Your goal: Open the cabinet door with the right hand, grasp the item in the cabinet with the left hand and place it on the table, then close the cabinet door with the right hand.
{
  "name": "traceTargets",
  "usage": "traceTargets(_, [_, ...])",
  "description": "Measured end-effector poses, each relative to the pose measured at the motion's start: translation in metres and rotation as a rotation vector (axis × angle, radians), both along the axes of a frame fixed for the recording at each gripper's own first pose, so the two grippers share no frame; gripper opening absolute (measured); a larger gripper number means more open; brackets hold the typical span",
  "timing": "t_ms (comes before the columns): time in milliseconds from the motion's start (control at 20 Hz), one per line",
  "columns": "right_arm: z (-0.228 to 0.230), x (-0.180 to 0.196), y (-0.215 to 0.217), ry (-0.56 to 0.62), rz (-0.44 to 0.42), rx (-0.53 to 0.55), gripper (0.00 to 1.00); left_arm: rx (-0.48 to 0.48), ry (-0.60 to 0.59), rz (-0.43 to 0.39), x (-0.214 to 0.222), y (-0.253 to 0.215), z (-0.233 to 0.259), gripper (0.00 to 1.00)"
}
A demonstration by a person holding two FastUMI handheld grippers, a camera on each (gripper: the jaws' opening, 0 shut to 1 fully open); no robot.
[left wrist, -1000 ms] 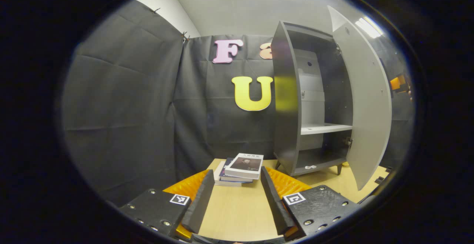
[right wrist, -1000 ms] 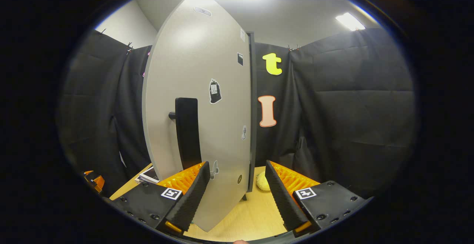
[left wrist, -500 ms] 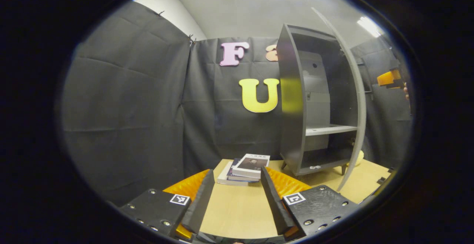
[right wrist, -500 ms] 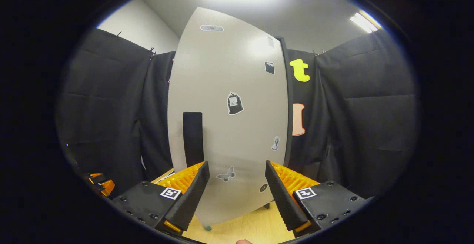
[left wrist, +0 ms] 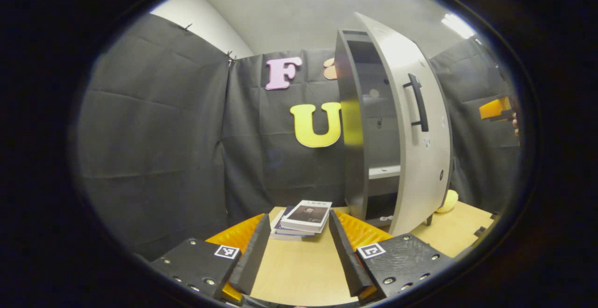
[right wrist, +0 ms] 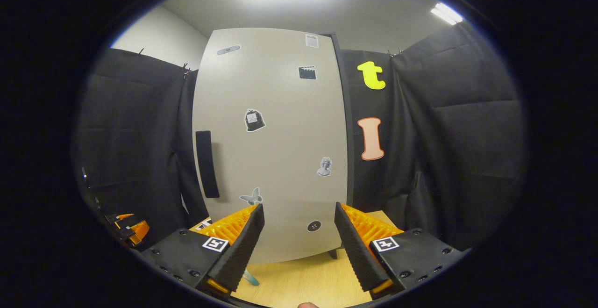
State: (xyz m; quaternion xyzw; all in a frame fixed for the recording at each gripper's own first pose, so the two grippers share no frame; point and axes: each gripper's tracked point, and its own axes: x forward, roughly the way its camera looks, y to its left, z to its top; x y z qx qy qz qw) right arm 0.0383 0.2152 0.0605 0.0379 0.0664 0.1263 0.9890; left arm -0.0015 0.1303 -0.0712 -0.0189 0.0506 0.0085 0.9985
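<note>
Right gripper view: the right gripper (right wrist: 296, 233) hangs with fingers spread and empty before the cabinet door (right wrist: 275, 158), its handle (right wrist: 207, 163) off to the left. In the left gripper view the left gripper (left wrist: 296, 247), likewise spread, sits near the books (left wrist: 303, 217) on the table (left wrist: 299, 270). The risk is the door stopping ajar unless it gets a push.
</note>
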Motion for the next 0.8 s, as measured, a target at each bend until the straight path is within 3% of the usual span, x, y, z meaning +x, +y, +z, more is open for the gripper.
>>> traceTargets(800, [-0.019, 0.022, -0.119, 0.003, -0.058, -0.01, 0.93, 0.073, -0.064, -0.038, 0.028, -0.131, 0.073, 0.76])
